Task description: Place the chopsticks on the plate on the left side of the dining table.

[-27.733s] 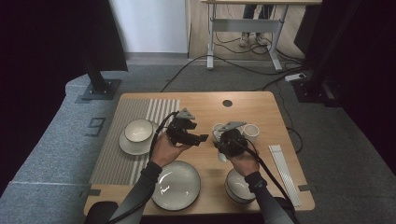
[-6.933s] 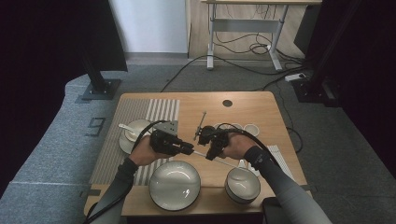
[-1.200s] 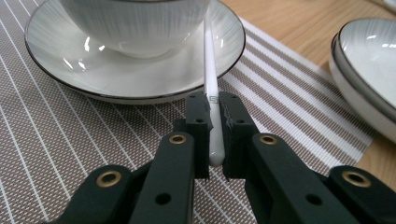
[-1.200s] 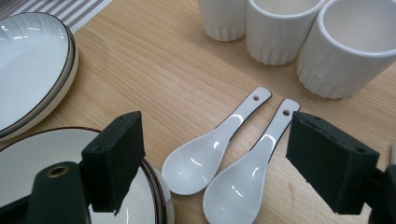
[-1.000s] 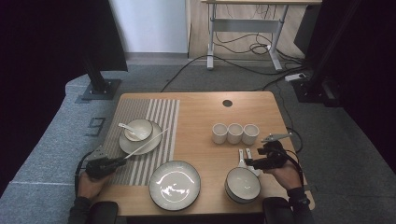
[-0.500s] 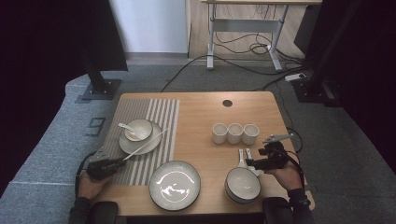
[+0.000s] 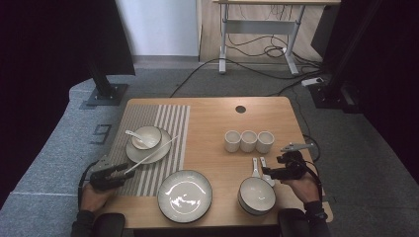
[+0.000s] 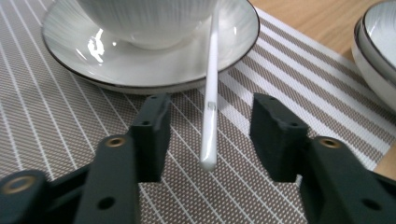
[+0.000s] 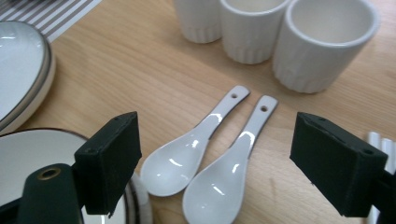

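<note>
**Both grippers wide open, one over a chopstick, one over two spoons**

Left side first: the left gripper (image 8: 208, 140) has its black jaws spread apart over the brown-and-white striped woven placemat (image 8: 56, 126), and the near end of a long white plastic chopstick (image 8: 210, 107) sits in the gap between them. Neither jaw is touching it. The far end of the chopstick leans up on the rim of a glossy white ceramic saucer (image 8: 140, 70), which has a white ribbed bowl (image 8: 149, 18) standing on it. From the high view you can see the same gripper (image 7: 111, 173) near the front left corner of the light wooden table (image 7: 217, 113).

Right side: the right gripper (image 9: 215, 158) is also spread wide, jaws well apart, holding nothing. Between them, lying flat on the wood, are two glossy white ceramic soup spoons (image 9: 210, 158), side by side and just about touching, handles pointing toward three small white ribbed cups (image 9: 275, 32) lined up in a row. A white dark-rimmed bowl (image 9: 18, 163) sits just beside the spoons' scoops, at the lower left of the right gripper view.
</note>
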`<move>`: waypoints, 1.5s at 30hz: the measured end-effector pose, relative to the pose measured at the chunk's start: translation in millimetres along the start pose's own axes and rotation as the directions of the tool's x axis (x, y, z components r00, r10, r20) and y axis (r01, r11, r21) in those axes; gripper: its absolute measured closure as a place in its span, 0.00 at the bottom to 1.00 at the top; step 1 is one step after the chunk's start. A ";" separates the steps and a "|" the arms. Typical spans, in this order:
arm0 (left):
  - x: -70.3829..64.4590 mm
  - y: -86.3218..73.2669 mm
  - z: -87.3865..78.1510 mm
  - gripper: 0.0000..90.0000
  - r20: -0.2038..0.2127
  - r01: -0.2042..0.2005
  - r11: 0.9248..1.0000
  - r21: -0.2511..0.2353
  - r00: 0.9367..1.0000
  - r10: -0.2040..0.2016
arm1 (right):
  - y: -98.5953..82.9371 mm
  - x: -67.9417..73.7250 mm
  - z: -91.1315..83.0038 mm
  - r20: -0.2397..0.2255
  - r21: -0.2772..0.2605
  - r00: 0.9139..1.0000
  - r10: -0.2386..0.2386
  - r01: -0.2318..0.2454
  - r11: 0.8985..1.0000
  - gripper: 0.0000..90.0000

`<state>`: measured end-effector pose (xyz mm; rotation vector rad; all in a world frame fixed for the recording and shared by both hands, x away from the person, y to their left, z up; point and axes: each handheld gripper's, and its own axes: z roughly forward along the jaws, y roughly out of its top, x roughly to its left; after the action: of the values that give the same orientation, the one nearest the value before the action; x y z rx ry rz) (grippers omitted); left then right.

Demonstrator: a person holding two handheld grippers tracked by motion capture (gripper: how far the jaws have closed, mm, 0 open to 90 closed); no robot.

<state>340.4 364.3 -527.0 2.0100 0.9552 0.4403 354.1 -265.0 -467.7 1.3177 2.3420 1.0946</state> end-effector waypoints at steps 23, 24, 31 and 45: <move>-46.4 20.5 14.4 0.10 -0.020 0.068 0.993 -0.092 0.997 -0.070 | -35.1 -15.7 6.4 0.227 -0.112 0.970 0.090 -0.065 0.992 0.14; -49.3 21.1 16.0 0.09 -0.023 0.062 0.994 -0.087 0.998 -0.064 | -36.6 -16.8 7.1 0.237 -0.114 0.967 0.092 -0.066 0.991 0.12; -63.2 24.5 25.3 0.03 -0.037 0.026 0.999 -0.041 0.999 -0.028 | -42.7 -17.4 11.6 0.313 -0.156 0.945 0.096 -0.049 0.987 0.10; -60.9 22.0 32.4 0.00 -0.068 0.055 0.998 0.031 0.996 -0.053 | -51.7 -9.8 21.3 0.364 -0.167 0.930 0.047 0.016 0.986 0.10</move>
<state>330.9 292.5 -525.4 2.0044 1.0616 0.4683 338.2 -278.7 -520.5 1.3462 1.9288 0.9302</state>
